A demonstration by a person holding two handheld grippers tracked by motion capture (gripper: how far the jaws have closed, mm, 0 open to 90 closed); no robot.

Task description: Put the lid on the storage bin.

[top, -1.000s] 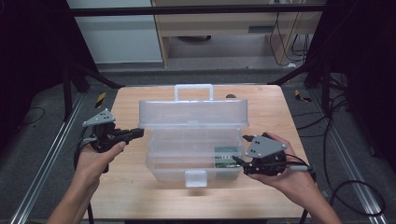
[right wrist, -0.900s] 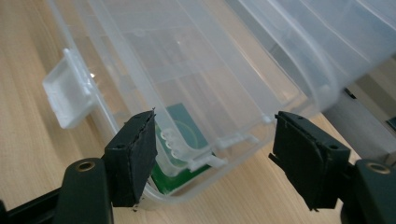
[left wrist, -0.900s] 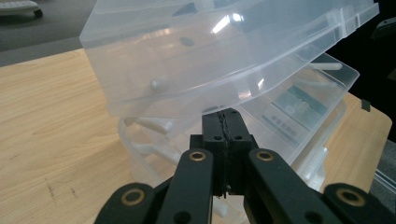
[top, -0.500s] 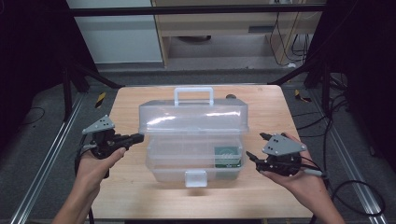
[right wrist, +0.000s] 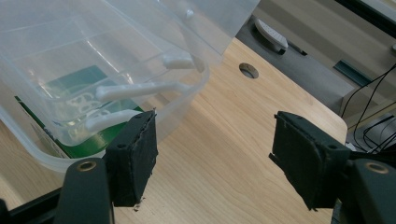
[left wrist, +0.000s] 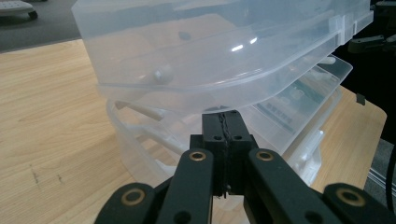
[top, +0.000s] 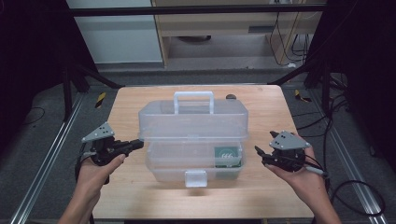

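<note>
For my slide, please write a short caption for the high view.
Two hand-held grippers flank a clear plastic toolbox on a wooden table: left gripper shut, right gripper open.

One marking is legible. A green card (top: pixel 228 156) lies inside the clear plastic box (top: pixel 194 135), toward the box's right end. Its face carries white characters that appear to read "666"; at this resolution they may equally be a logo.
</note>
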